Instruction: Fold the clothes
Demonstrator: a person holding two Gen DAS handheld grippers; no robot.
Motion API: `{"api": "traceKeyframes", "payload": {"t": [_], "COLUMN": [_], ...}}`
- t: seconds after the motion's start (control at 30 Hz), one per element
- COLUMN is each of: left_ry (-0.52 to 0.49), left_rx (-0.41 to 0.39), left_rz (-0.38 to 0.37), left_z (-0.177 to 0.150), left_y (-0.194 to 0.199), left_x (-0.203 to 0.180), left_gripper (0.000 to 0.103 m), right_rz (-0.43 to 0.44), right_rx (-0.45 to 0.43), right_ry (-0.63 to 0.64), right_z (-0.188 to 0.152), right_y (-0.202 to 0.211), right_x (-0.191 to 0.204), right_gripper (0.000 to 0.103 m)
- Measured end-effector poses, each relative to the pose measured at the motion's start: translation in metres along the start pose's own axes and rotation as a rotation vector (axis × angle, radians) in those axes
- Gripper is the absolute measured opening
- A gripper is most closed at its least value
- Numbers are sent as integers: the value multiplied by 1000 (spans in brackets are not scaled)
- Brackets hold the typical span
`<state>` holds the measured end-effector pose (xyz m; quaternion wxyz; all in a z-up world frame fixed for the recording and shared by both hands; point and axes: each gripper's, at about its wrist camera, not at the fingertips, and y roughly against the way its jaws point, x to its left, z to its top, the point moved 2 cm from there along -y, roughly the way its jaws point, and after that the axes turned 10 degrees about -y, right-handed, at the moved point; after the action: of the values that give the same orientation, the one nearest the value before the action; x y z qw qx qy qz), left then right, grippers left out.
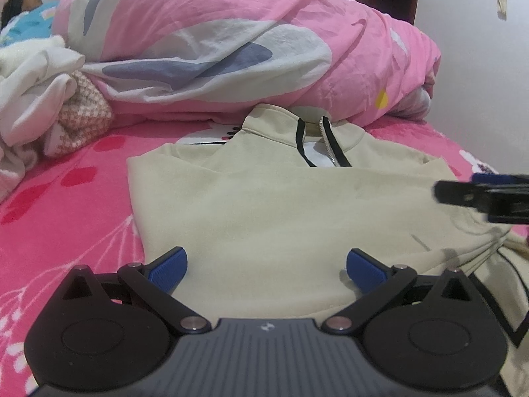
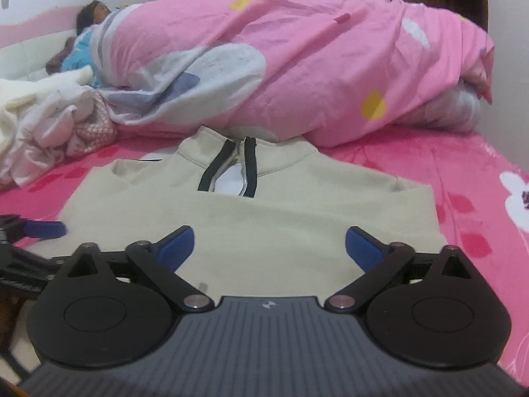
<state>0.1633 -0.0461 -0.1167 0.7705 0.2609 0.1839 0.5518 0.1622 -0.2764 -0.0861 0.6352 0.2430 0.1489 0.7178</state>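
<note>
A beige zip-neck top (image 1: 264, 205) lies flat on the pink bed sheet (image 1: 66, 205), folded into a rectangle, its collar with black trim pointing toward the quilt. My left gripper (image 1: 266, 266) hovers open over its near edge, nothing between the blue pads. My right gripper (image 2: 269, 248) is open too, over the same top (image 2: 251, 225), with nothing between its pads. In the left wrist view the right gripper's fingers (image 1: 479, 193) reach in from the right edge. At the left of the right wrist view the left gripper's blue fingertip (image 2: 46, 229) shows.
A bundled pink quilt (image 1: 251, 43) fills the back of the bed. A heap of white and checked clothes (image 1: 43, 99) lies at the left. A person lies behind the quilt (image 2: 89, 16), head at the far left. A white wall stands at the right.
</note>
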Motion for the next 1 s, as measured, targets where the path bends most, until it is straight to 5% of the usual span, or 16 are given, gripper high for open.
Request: {"api": "traceKeyframes", "payload": {"t": [0.13,0.23,0.4,0.73,1.0], "left_ry": [36,52,60,51,70], "left_rx": [-1,-1,-1,-15,-150], "left_rz": [-25,-36,-44,-40,-48], "left_z": [2,2,3,2,7], "left_y": [1,2,3,5,34], "left_x": [6,8,10,9,11], "left_gripper": [103,103,103,103,103], "right_rz": [-12,-33,-92,-65,-57], "right_rx": [47,69,114,84,71], "right_ry": [-18,1,3,-47,-58], "right_z": [0,-3,-15,-23,-22], "right_y": [-17,-27,-50,-51,-53], "right_x": [4,6,-1,-9,-12], "right_gripper": [59,54,54,56,58]}}
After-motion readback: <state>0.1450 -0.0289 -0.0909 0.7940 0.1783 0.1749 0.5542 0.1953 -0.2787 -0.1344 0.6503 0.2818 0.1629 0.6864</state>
